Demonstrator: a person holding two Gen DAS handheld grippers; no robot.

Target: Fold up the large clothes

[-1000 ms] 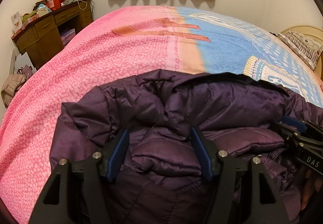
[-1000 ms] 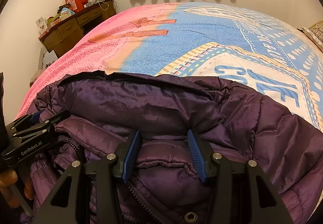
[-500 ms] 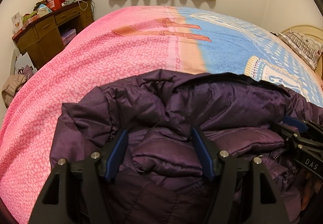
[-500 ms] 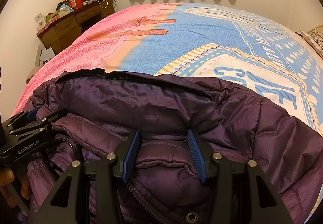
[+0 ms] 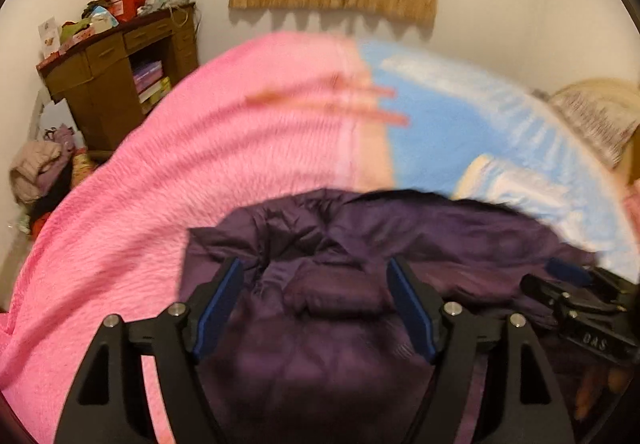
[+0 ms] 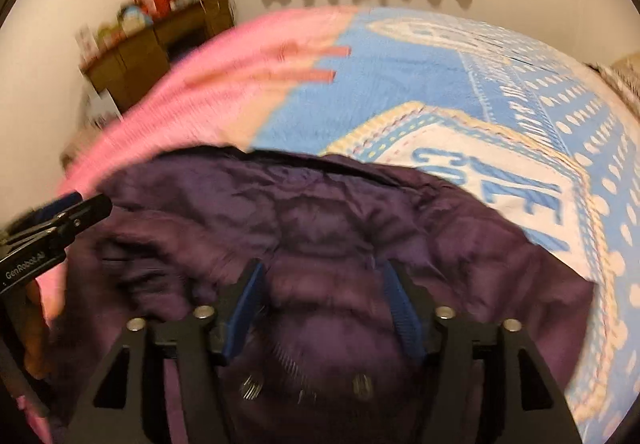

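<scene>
I'm opening both grippers: left gripper (image 5: 314,304) and right gripper (image 6: 322,308) have let go and lifted off the purple jacket (image 6: 320,228), bundled at the bed's (image 5: 200,172) near edge; this fold looks finished.

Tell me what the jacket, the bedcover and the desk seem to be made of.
Jacket: thin synthetic shell, likely nylon, over padding; faint sheen, fine crinkles, puffy quilted sections.
Bedcover: soft matte printed fabric, perhaps fleece or cotton; blur hides the weave.
Desk: brown wood or wood veneer with a dull finish; drawer fronts and an open shelf show.
</scene>
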